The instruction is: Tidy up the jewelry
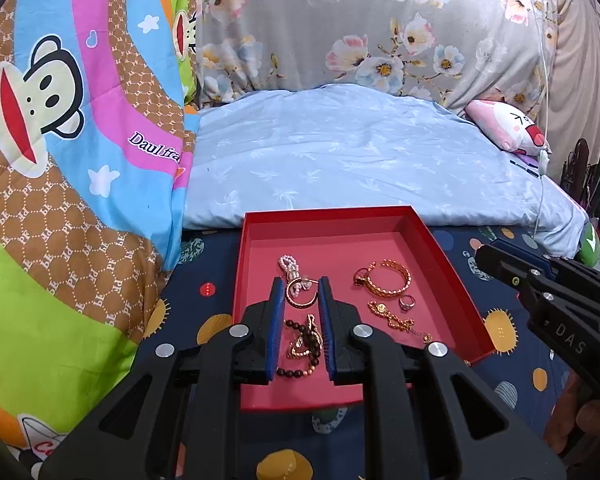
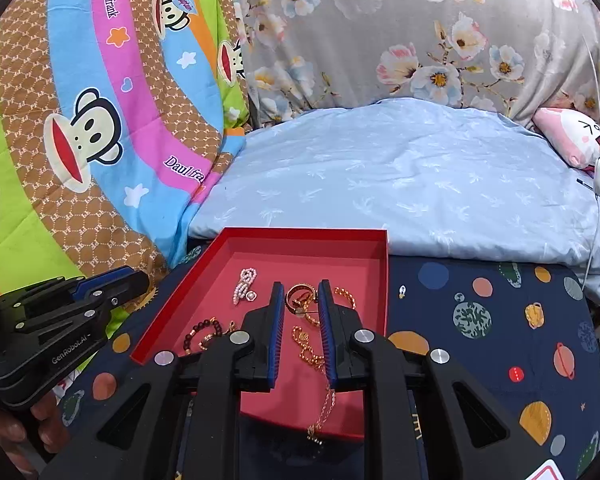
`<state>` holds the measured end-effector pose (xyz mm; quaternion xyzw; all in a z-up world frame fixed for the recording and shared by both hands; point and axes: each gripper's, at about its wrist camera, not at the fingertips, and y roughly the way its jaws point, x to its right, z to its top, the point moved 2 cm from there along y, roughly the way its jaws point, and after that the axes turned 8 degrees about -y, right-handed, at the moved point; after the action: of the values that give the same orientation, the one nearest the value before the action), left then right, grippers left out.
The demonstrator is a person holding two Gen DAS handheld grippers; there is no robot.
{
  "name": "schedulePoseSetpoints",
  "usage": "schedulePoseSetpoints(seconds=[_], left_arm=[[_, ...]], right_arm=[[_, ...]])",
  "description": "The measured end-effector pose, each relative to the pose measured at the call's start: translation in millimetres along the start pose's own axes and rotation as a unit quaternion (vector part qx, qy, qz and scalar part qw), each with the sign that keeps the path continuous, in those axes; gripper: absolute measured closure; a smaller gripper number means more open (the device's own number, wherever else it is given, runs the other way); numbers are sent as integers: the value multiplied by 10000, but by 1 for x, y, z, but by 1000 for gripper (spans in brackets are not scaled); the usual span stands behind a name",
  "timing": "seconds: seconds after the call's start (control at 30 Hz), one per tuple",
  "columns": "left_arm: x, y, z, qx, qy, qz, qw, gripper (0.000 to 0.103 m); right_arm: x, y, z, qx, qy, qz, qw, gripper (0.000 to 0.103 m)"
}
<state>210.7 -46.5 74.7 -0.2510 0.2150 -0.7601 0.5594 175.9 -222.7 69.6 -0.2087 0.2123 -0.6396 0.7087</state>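
A red tray point(image 1: 456, 280) lies on the dark planet-print cloth and holds several pieces of jewelry. In the left wrist view I see a pearl piece point(image 1: 289, 264), a rose-gold hoop point(image 1: 302, 302), a dark bead bracelet point(image 1: 300, 344), a gold chain bangle point(image 1: 388, 280), a small ring point(image 1: 407, 302) and a gold chain point(image 1: 396, 320). My left gripper point(image 1: 299, 286) is open above the hoop and beads, holding nothing. My right gripper point(image 2: 300, 290) is open above the gold hoop point(image 2: 302, 296) and chain point(image 2: 308, 346), holding nothing. The tray rim also shows in the right wrist view point(image 2: 160, 332).
A light blue pillow point(image 1: 360, 160) lies just behind the tray. A cartoon-monkey quilt point(image 1: 60, 160) rises on the left. A floral cover point(image 1: 360, 24) stands at the back. A pink plush pillow point(image 1: 508, 126) and a white cable point(image 1: 542, 184) are at the far right.
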Motion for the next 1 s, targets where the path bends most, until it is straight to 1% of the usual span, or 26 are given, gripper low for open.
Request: schedulePoseSetpoints(seconds=[0.4,0.77,0.83,0.87,0.9,0.93,0.97,1.0], left_arm=[[0,25,8,-90,-35,-4,10000,87],[1,38,11,-150,-76,7,9999,87],[1,40,11,-193,-93,-10,9998,86],[2,42,10,-207,-117,-39,9997,86],[2,42,10,-219,-124,-33,9997,85],[1,43,10,-227,-140,-12,9996,79],[1,44,10,-229,-175,7,9996,68],[-1,44,10,-225,-225,23,9995,64]], right_arm=[[4,26,2,-111,26,-12,9999,87],[5,33,4,-122,14,-57,9999,87],[5,34,3,-117,-12,-63,9999,87],[6,34,3,-84,-10,-91,9999,85],[6,33,4,-31,-15,-142,9999,82],[6,34,4,-22,-23,-151,9999,82],[6,34,4,-15,-17,-156,9999,82],[7,34,4,-1,7,-156,9999,82]])
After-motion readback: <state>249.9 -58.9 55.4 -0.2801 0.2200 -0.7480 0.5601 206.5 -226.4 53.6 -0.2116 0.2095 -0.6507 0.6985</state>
